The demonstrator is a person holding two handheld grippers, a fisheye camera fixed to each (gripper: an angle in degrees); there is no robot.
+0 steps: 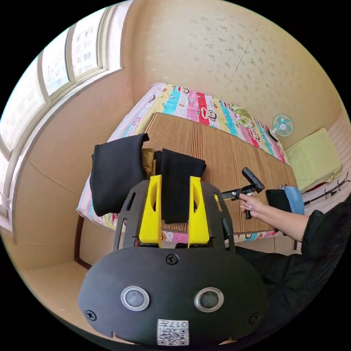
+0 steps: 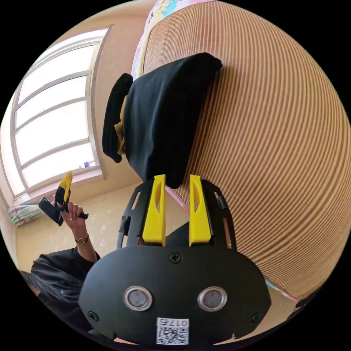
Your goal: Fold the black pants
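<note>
The black pants (image 1: pixel 181 182) lie folded in a narrow stack on the striped bamboo mat (image 1: pixel 226 153) near the bed's corner. My left gripper (image 1: pixel 175 178) hovers in front of them, open, jaws apart and touching nothing. A hand holds my right gripper (image 1: pixel 222 196) low over the mat to the right. In the right gripper view the folded pants (image 2: pixel 164 117) lie just past my open right gripper (image 2: pixel 177 177), apart from its jaws. The left gripper (image 2: pixel 66 182) is raised in a hand (image 2: pixel 73 212) at the lower left.
A second black garment (image 1: pixel 115 175) drapes over the bed's corner, with a mustard cloth (image 1: pixel 148 161) beside it. Folded dark and blue clothes (image 1: pixel 287 199) sit at the mat's right end. A colourful sheet (image 1: pixel 204 108), a small fan (image 1: pixel 282 125) and windows (image 1: pixel 55 69) surround the bed.
</note>
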